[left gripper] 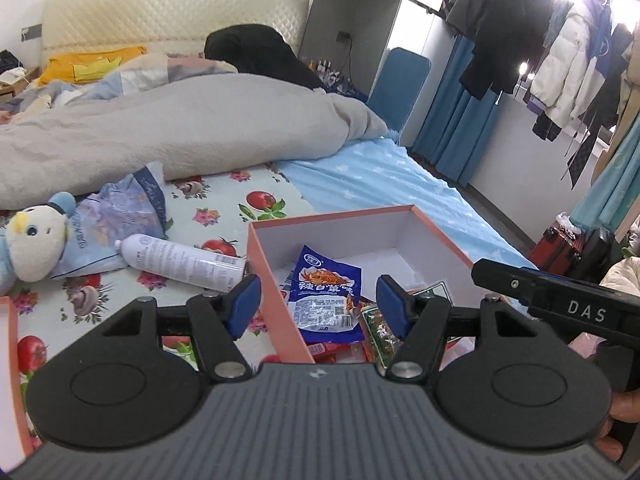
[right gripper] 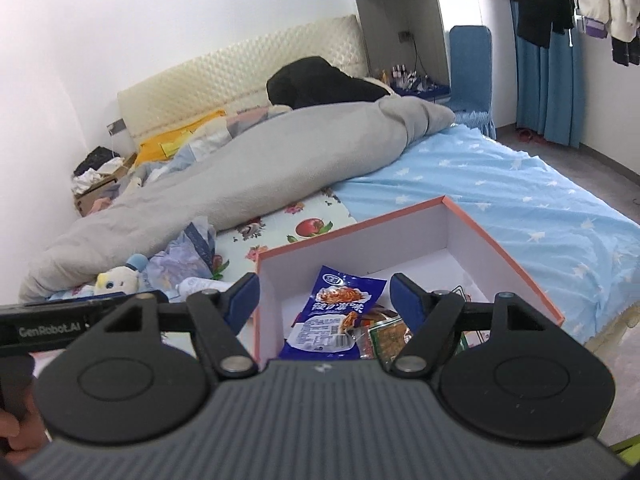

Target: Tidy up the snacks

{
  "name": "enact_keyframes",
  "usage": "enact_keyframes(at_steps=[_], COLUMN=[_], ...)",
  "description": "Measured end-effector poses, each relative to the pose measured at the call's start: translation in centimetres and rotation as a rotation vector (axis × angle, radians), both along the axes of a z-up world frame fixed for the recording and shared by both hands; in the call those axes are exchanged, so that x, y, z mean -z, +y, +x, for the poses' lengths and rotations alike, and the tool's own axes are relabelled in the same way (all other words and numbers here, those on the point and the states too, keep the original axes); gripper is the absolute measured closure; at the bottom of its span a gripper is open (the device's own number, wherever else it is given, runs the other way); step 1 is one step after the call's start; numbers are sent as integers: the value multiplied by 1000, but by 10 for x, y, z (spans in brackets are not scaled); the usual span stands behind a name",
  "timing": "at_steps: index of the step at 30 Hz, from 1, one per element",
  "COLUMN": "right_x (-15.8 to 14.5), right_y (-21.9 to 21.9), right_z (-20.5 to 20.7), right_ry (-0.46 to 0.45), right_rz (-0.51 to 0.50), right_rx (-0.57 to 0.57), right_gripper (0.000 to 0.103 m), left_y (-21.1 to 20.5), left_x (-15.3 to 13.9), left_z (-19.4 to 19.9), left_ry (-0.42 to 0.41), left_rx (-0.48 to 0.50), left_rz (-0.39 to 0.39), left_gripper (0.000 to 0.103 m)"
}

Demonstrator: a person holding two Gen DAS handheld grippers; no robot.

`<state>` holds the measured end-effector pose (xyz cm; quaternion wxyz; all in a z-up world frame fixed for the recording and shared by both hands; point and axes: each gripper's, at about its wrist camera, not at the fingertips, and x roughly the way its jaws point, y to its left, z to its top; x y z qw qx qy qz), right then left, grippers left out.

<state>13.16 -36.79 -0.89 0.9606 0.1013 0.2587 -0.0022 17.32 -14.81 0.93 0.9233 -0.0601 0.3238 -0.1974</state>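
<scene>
An open orange box with a white inside (left gripper: 404, 236) (right gripper: 472, 236) sits on the bed. A blue snack packet (left gripper: 326, 296) (right gripper: 338, 312) lies in it on top of red and green packets (left gripper: 378, 328) (right gripper: 390, 334). My left gripper (left gripper: 318, 298) is open and empty, just above the box's near left wall and the blue packet. My right gripper (right gripper: 324, 300) is open and empty, above the same packet. The right gripper's black body (left gripper: 560, 300) shows at the right of the left wrist view.
A white spray can (left gripper: 180, 258) lies left of the box, beside a plush toy (left gripper: 34, 242) and a crumpled blue bag (left gripper: 120, 208). A grey duvet (left gripper: 180, 128) covers the far bed. An orange lid edge (left gripper: 12, 360) sits at the far left.
</scene>
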Motion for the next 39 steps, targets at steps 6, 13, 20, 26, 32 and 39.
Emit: enact_keyframes(at_steps=[6,13,20,26,32,39], right_x=[4,16,30,33,33,32], right_y=[6,8,7,1,0,-2], right_z=[-27,-50,-60,-64,-68,-68], right_ry=[0,-1,0,-4,-14,-20], right_rz=[-18,-37,-50,-35,-38,-42], right_rx=[21,23,18,36,41,46], right_gripper=[29,29,29,29,29,29], left_y=[9,8,5,7,5,2], left_x=[-4,5,19,28,28,28], left_z=[-31,-55,-65,-68,-64,-63], left_ry=[-21,-27,-32,-13,-18,-12], left_rx=[-9,-22,-21,-23,-21,-24], left_rz=[-7,-4,0,3,0,5], left_gripper=[34,34,34,34,34,33])
